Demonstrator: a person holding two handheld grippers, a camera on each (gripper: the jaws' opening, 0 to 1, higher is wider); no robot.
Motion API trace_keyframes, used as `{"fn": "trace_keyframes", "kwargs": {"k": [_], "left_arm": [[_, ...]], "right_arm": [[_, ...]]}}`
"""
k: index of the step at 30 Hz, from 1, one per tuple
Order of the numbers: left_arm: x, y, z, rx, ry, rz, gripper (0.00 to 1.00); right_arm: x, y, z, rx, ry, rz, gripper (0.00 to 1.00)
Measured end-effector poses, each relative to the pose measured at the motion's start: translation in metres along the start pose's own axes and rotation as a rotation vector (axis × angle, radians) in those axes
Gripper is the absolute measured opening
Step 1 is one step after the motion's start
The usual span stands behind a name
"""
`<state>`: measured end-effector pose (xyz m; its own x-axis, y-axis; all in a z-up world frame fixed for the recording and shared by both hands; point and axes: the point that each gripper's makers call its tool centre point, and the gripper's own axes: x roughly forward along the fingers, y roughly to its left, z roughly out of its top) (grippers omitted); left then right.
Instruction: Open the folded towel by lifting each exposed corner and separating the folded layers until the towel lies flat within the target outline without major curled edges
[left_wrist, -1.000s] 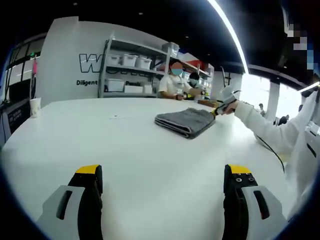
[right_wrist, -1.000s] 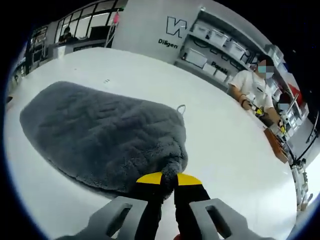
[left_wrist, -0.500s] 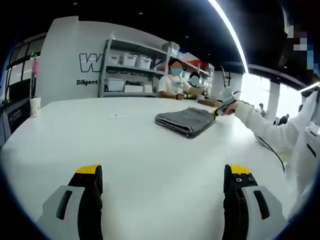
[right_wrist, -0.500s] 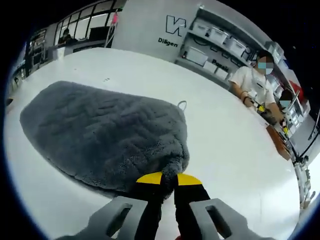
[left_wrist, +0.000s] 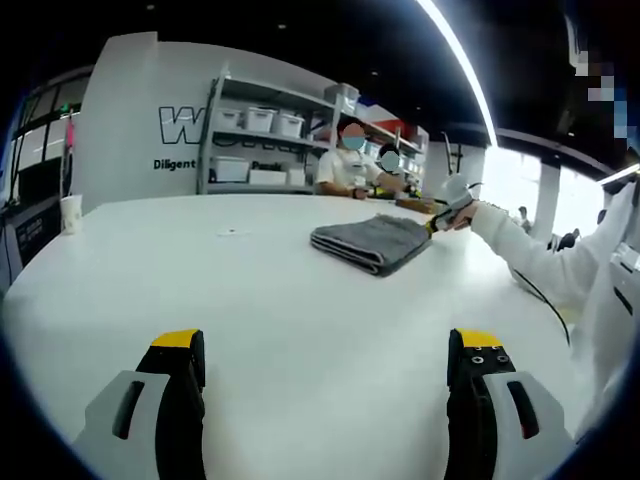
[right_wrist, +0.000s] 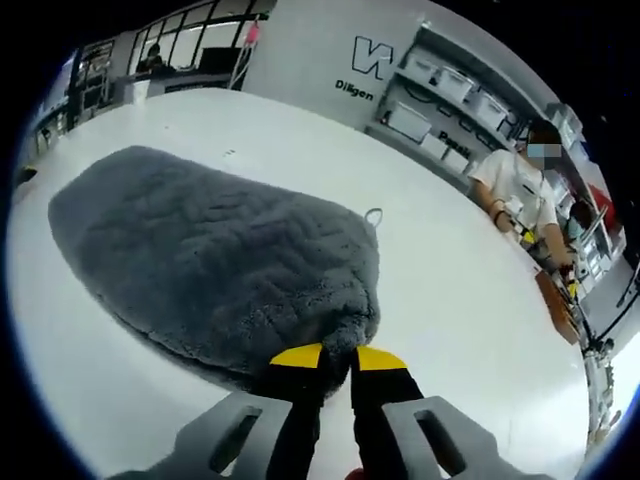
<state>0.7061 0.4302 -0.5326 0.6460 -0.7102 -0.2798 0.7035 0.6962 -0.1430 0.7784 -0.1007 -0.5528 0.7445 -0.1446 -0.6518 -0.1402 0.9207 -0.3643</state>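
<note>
A folded grey towel lies on the white table, well ahead of my left gripper, whose jaws stand wide open over bare table. In the left gripper view my right gripper reaches in from the right and touches the towel's right corner. In the right gripper view the towel spreads ahead with a small hang loop at its far edge. My right gripper is shut on the towel's near corner, the yellow fingertips pinching the plush edge.
A person in a white sleeve holds the right gripper. Two seated people work at the table's far side by shelves of bins. A paper cup stands at the far left edge. A tray lies far right.
The right gripper view has tilted a little, so the towel sits slightly lower and farther left. The grip on the corner is unchanged. My left gripper has not moved.
</note>
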Motion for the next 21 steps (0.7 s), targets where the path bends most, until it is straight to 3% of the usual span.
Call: {"fn": "trace_keyframes", "kwargs": {"k": [11,21], "left_arm": [[0.000,0.002,0.001,0.000,-0.001,0.001,1.00],[0.000,0.001,0.001,0.001,-0.003,0.000,1.00]], "right_arm": [[-0.019,-0.011,0.006,-0.025,-0.014,-0.002,0.09],[-0.051,-0.028,0.029,-0.024,-0.094,-0.100,0.09]]}}
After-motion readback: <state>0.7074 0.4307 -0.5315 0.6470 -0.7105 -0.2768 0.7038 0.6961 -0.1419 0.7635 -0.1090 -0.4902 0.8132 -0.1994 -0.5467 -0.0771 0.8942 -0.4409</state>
